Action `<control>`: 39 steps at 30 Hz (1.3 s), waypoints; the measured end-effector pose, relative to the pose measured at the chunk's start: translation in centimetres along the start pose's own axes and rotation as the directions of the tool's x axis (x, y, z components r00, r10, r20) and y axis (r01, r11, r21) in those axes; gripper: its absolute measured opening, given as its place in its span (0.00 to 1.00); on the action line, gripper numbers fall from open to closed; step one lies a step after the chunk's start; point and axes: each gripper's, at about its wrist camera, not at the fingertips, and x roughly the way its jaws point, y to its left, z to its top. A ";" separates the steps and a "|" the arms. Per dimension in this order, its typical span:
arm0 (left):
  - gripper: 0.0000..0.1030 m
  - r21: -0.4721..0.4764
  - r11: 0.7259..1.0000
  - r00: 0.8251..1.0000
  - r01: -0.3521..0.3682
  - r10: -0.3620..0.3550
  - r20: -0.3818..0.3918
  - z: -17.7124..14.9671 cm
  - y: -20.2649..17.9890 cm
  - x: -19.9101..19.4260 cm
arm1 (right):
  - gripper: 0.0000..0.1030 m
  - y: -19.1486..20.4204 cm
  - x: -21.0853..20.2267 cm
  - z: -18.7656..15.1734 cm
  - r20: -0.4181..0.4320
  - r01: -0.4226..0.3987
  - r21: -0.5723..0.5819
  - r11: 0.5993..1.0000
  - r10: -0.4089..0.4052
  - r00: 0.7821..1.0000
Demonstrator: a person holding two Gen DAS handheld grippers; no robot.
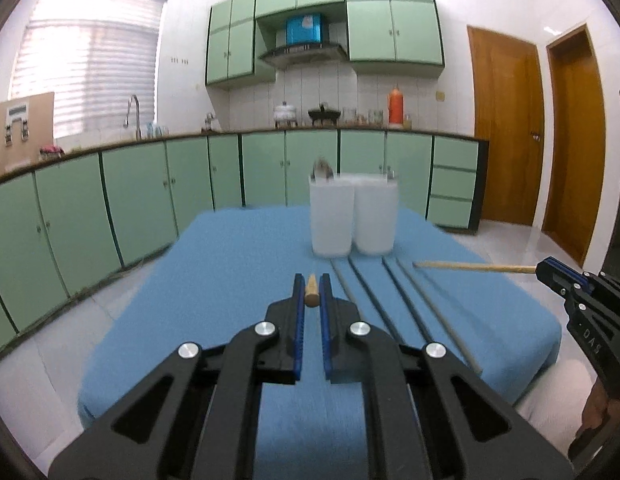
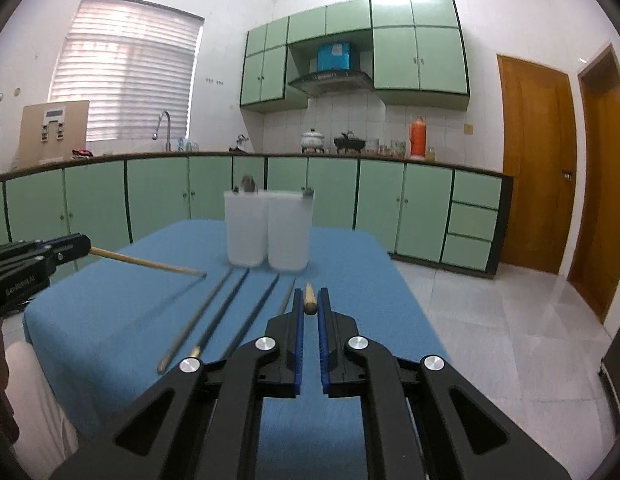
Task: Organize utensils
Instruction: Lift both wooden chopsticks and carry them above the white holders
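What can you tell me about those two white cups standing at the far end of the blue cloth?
The white cups are a pair of tall, plain tumblers that look like translucent plastic. They stand upright, side by side and apparently touching, on the blue cloth. Neither pair of tongs touches them. A greyish utensil top pokes out of the cup nearer the window, and small metal tips show above the other. The picture is too blurred to tell what these are.

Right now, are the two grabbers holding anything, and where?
Yes. The left gripper pinches one light wooden chopstick at its end, and the right gripper pinches another wooden chopstick at its end.
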 end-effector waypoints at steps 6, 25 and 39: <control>0.06 0.012 1.000 0.998 0.020 -0.020 0.067 3.4 0.1 -0.4 | 0.06 -1.0 0.6 4.0 0.017 -0.042 -0.001 0.999 0.042 0.999; 0.06 0.000 0.995 0.992 0.096 -0.095 0.082 10.9 0.9 2.6 | 0.06 -1.9 4.9 13.8 -0.079 -0.207 -0.048 0.977 0.202 0.976; 0.06 -0.031 0.989 0.977 0.146 -0.139 0.165 17.0 1.6 3.4 | 0.06 -2.7 5.2 21.6 -0.008 -0.250 -0.063 0.966 0.250 0.968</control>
